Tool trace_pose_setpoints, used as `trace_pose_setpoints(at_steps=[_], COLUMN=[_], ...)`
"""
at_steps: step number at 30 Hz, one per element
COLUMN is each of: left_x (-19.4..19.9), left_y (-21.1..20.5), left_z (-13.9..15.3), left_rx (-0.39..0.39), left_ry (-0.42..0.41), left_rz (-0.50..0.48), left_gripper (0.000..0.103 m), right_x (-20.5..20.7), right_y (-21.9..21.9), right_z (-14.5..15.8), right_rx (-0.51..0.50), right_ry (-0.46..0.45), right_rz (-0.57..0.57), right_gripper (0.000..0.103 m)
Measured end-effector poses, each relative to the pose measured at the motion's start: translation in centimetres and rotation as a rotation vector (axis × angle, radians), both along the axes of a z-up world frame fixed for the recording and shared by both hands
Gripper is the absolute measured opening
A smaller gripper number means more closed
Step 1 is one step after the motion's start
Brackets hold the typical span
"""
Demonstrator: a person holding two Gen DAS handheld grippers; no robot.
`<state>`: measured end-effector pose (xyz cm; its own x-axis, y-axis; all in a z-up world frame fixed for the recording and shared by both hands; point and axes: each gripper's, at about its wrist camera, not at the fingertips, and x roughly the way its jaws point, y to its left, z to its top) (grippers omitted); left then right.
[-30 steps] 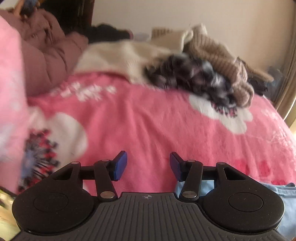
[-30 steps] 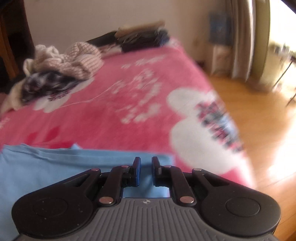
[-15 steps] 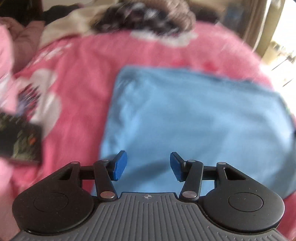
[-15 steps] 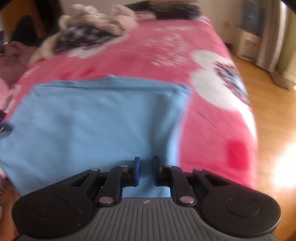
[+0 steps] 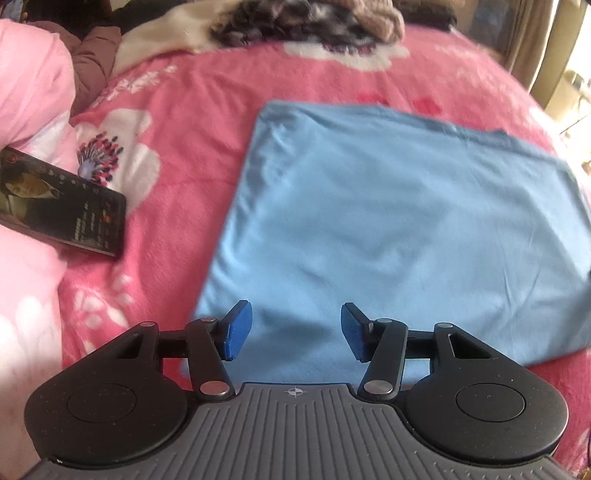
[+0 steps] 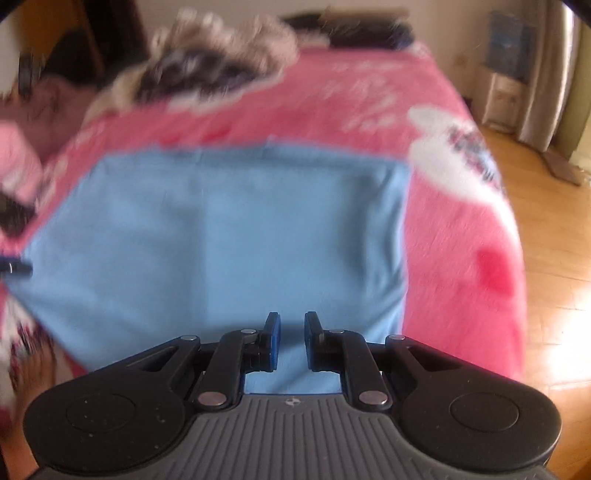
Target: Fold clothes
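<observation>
A: The blue garment (image 5: 388, 229) lies flat on the pink flowered bed cover (image 5: 192, 122), folded into a broad rectangle, and both wrist cameras look down on it from its near edge.

B: The left gripper (image 5: 296, 334) hangs over the garment's near left corner. Its blue fingers (image 5: 236, 334) stand wide apart with nothing between them but cloth showing underneath.

A: The right gripper (image 6: 291, 341) hangs over the near edge towards the right side. Its fingers (image 6: 272, 341) are drawn close, only a narrow gap left, and nothing is pinched in that gap. Whether the tips touch the fabric is hard to say, since the right view is blurred.

B: Off to the left of the garment, a dark phone (image 5: 62, 214) with a lit screen lies on the cover, against a pale pink quilt (image 5: 29, 96).

A: At the far end of the bed sits a heap of other clothes (image 5: 306, 18), knitted beige, cream and a dark patterned piece, well apart from the blue one.

B: Past the bed's right side, the right view shows wooden floor (image 6: 554, 258) in sunlight and curtains (image 6: 546, 74) by the wall.
</observation>
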<state>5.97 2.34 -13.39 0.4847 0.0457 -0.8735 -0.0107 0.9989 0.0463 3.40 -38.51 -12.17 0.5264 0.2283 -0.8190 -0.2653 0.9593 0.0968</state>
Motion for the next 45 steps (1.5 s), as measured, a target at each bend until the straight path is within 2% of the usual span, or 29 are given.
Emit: trace_pose_setpoints(at_steps=[3,7,12,15,20,23,27,35,39,45], left_x=[-0.4,-0.6,-0.8,-0.9,-0.9,-1.0,-1.1,-1.1,-1.1,-1.0], left_y=[-0.9,-1.0,-1.4,-1.7,-2.0,-2.2,-2.6,-2.4,-2.3,-2.1], left_z=[-0.1,0.1,0.1,0.1,0.0,0.0,0.0,0.0,-0.2,-0.6], left_rx=[0.023,0.055,0.090,0.112,0.141,0.155,0.179,0.191,0.193,0.191], left_ry=[0.021,0.025,0.027,0.027,0.022,0.018,0.015,0.027,0.035,0.044], left_rz=[0.001,0.000,-0.008,-0.014,-0.028,-0.033,-0.044,-0.035,-0.032,-0.026], left_gripper=[0.060,0.062,0.063,0.064,0.065,0.065,0.065,0.065,0.065,0.066], right_x=[-1.5,-2.4,-2.8,-2.8,-3.3,-3.5,-3.6,-1.6,-0.3,1.3], right_y=[-1.2,-1.4,2.2,3.7,1.7,0.3,0.1,3.6,5.4,7.0], right_z=[0.1,1.3,2.0,1.3,0.5,0.6,1.4,2.5,2.4,1.5], right_rx=[0.004,-0.027,0.025,0.009,0.004,-0.050,-0.094,-0.116,-0.121,-0.122], right_ry=[-0.001,-0.008,-0.016,0.017,0.073,0.092,0.068,-0.007,-0.017,-0.014], right_rz=[-0.079,-0.174,-0.060,-0.015,-0.083,-0.148,-0.165,-0.033,0.028,0.063], right_gripper=[0.015,0.015,0.016,0.017,0.018,0.018,0.018,0.019,0.020,0.020])
